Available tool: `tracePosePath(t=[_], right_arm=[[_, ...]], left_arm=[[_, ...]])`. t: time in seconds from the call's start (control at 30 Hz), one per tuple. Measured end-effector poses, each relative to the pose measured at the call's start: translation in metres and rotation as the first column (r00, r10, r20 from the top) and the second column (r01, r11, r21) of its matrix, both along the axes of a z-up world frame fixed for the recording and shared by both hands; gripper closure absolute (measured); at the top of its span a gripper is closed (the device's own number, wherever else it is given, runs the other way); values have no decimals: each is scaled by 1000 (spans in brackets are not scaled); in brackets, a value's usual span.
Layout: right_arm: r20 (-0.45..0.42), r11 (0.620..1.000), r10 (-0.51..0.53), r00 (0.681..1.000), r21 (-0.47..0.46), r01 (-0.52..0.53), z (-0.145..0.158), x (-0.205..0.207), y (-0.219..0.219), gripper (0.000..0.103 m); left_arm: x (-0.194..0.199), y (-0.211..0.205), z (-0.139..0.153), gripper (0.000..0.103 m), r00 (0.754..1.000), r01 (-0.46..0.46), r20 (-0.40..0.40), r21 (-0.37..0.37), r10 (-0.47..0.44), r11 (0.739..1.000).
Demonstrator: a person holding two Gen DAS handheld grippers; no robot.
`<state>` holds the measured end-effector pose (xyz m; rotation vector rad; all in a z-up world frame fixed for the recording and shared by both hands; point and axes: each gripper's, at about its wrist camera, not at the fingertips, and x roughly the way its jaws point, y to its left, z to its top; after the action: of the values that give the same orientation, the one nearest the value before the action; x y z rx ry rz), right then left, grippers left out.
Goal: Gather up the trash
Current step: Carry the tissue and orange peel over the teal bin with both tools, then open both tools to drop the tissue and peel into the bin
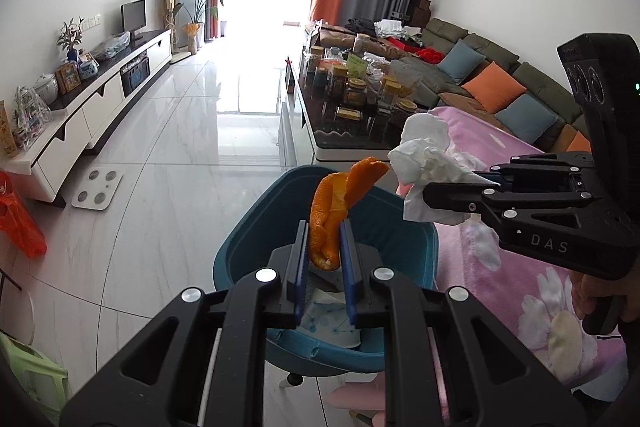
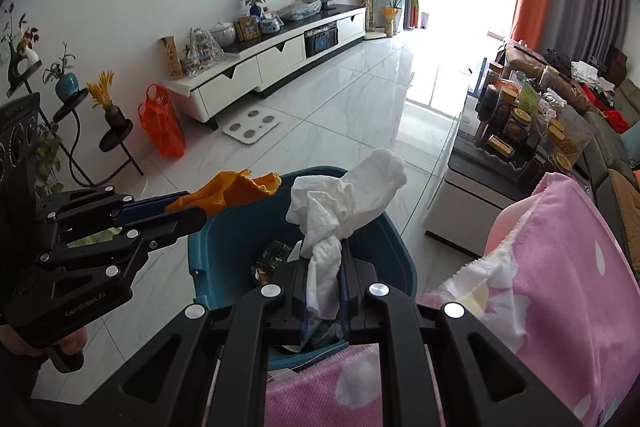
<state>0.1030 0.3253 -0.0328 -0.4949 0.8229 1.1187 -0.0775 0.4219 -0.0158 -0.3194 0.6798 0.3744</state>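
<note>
Orange peel strip (image 1: 334, 215) was clamped in left gripper (image 1: 325, 269), crumpled white tissue (image 2: 340, 199) in right gripper (image 2: 325, 291); both were held over the teal plastic bin (image 1: 248, 227), drop pending.

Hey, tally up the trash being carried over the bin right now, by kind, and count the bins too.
Orange peel, held in the left tongs: 1
White tissue wad, held in the right tongs: 1
Teal bin below them: 1
Total: 3
</note>
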Motion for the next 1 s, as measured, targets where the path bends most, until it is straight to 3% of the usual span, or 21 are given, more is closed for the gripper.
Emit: tracePosePath(t=[0.3,0.67,0.83,0.93,1.0], right_arm=[[-69,984,36,997,-173,-47,-46,6,37,92],[-109,958,14,994,-283,-45,-74,15,45,91],[-103,954,7,995,-299,-38,-74,18,48,75],[-104,958,-3,995,-286,-27,-72,23,46,63],[-101,966,-6,995,-256,-20,-68,24,44,61]], left_arm=[[54,13,-52,88,995,-17,-96,-65,11,998],[92,16,-92,87,984,-18,-176,-88,2,996],[97,19,-101,86,983,-25,-183,-91,8,996],[95,19,-99,71,984,-34,-176,-91,17,995],[93,19,-96,68,986,-36,-166,-85,22,996]])
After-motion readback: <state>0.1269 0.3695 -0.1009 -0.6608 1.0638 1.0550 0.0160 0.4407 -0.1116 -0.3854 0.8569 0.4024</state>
